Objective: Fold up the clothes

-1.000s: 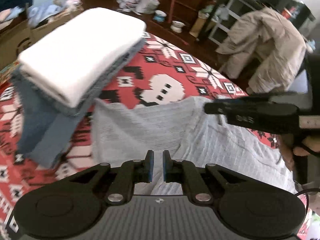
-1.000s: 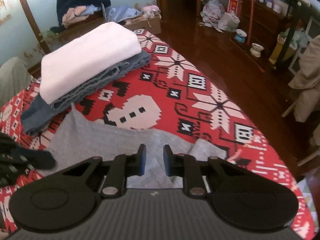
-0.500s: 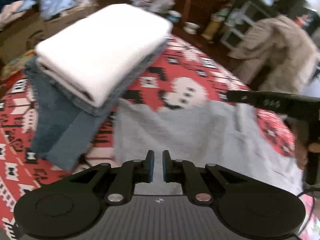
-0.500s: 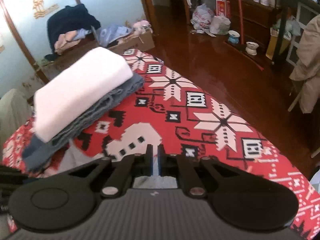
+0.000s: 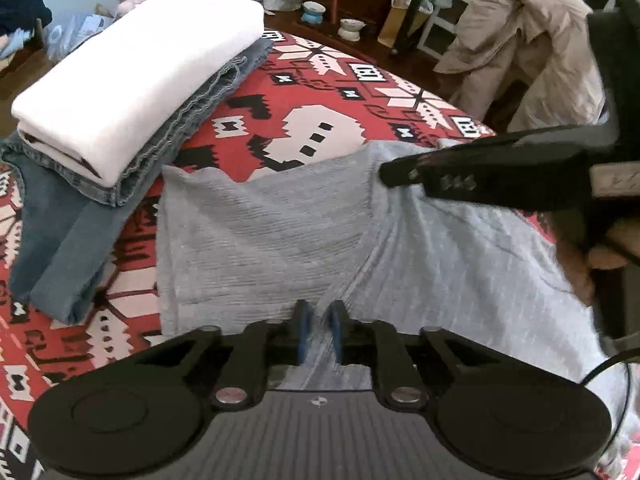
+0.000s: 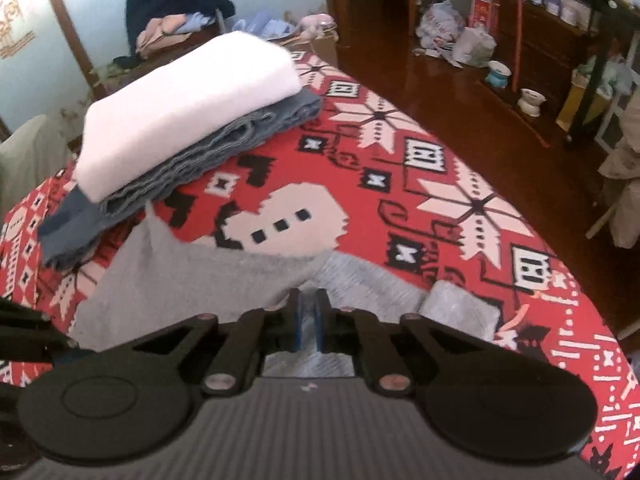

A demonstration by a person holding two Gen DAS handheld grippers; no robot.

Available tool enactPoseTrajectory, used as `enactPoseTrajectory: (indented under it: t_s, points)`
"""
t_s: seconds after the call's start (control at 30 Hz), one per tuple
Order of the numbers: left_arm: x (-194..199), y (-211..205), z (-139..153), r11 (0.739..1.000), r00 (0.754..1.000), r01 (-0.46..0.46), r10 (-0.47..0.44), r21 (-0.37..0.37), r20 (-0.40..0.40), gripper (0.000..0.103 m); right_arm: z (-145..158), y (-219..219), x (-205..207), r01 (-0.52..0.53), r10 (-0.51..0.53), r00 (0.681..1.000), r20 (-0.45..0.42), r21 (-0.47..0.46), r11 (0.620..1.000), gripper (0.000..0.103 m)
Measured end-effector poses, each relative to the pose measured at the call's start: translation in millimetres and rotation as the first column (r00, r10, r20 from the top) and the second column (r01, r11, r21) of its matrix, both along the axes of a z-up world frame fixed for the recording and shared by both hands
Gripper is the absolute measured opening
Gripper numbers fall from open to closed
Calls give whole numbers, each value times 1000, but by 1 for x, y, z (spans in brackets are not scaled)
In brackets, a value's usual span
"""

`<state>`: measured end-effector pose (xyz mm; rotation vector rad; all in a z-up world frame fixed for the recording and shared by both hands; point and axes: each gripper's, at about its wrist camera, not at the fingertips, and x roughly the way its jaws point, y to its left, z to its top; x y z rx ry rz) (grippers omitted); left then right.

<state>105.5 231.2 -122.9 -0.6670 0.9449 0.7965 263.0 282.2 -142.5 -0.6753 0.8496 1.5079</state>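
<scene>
A grey knit garment [image 5: 260, 240] lies spread on a red patterned blanket [image 5: 320, 92]. My left gripper [image 5: 319, 332] is shut on a raised fold of the grey garment at its near edge. My right gripper [image 6: 308, 320] is shut on the garment [image 6: 180, 272] too, with fabric bunched up between its blue pads. The left wrist view shows the right gripper [image 5: 396, 174] from the side, pinching the garment's far right part, with a hand behind it. A folded white cloth [image 5: 132, 72] rests on folded blue jeans [image 5: 60, 240] at the back left.
The blanket's edge drops to a dark wooden floor [image 6: 440, 80] on the right. Bowls [image 6: 530, 100] and bags stand by the shelves. A beige coat [image 5: 532, 40] hangs over a chair. More clothes [image 6: 172, 20] are piled against the far wall.
My right gripper has gone from open to shut on the grey garment. Both grippers have shifted slightly, and the fabric between them now rises in a ridge.
</scene>
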Motion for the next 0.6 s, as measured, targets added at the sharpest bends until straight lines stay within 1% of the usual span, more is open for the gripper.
enactPoseTrajectory:
  t_s: [0.07, 0.13, 0.17, 0.23, 0.27, 0.3, 0.33, 0.37, 0.4, 0.43, 0.47, 0.5, 0.53, 0.57, 0.6]
  points:
    - [-1, -1, 2, 1000, 1000, 2, -2, 5, -17, 12, 7, -3, 4, 32, -32, 999, -9, 14, 999, 12]
    - [-4, -2, 7, 1000, 1000, 6, -6, 9, -15, 12, 17, -9, 11, 75, -74, 997, -34, 34, 997, 13]
    - [-5, -2, 10, 1000, 1000, 8, -8, 11, -14, 12, 23, -14, 16, 105, -103, 993, -53, 39, 994, 16]
    - [-8, -4, 16, 1000, 1000, 13, -13, 15, -12, 13, 36, -28, 21, 168, -165, 984, -69, 48, 985, 38]
    - [-9, -5, 19, 1000, 1000, 20, -20, 20, -13, 18, 42, -35, 24, 200, -195, 978, -77, 52, 979, 42]
    - [-11, -5, 22, 999, 1000, 27, -27, 25, -13, 28, 47, -43, 25, 224, -219, 972, -85, 52, 973, 50]
    - [-12, -6, 26, 999, 999, 34, -34, 31, -13, 33, 51, -53, 25, 249, -244, 966, -86, 50, 967, 61]
    - [-14, -8, 30, 998, 999, 45, -45, 39, -14, 37, 55, -62, 24, 274, -269, 959, -87, 47, 961, 68]
    - [-14, -9, 34, 997, 998, 62, -61, 48, -17, 39, 59, -73, 22, 295, -290, 953, -83, 50, 954, 76]
    - [-15, -11, 38, 995, 997, 79, -78, 57, -20, 41, 63, -84, 20, 316, -312, 947, -79, 54, 947, 81]
    - [-16, -12, 41, 993, 995, 97, -95, 66, -25, 45, 65, -94, 18, 336, -332, 940, -72, 55, 940, 84]
    - [-16, -14, 45, 990, 993, 114, -112, 82, -27, 49, 68, -105, 15, 362, -359, 931, -64, 53, 931, 91]
    - [-16, -16, 49, 987, 991, 130, -128, 98, -30, 51, 70, -115, 13, 388, -385, 921, -57, 50, 920, 95]
    - [-16, -18, 52, 983, 989, 144, -141, 112, -33, 56, 71, -124, 9, 413, -411, 910, -49, 50, 909, 95]
    - [-15, -20, 53, 980, 987, 158, -155, 121, -34, 59, 73, -134, 5, 439, -437, 898, -41, 51, 897, 99]
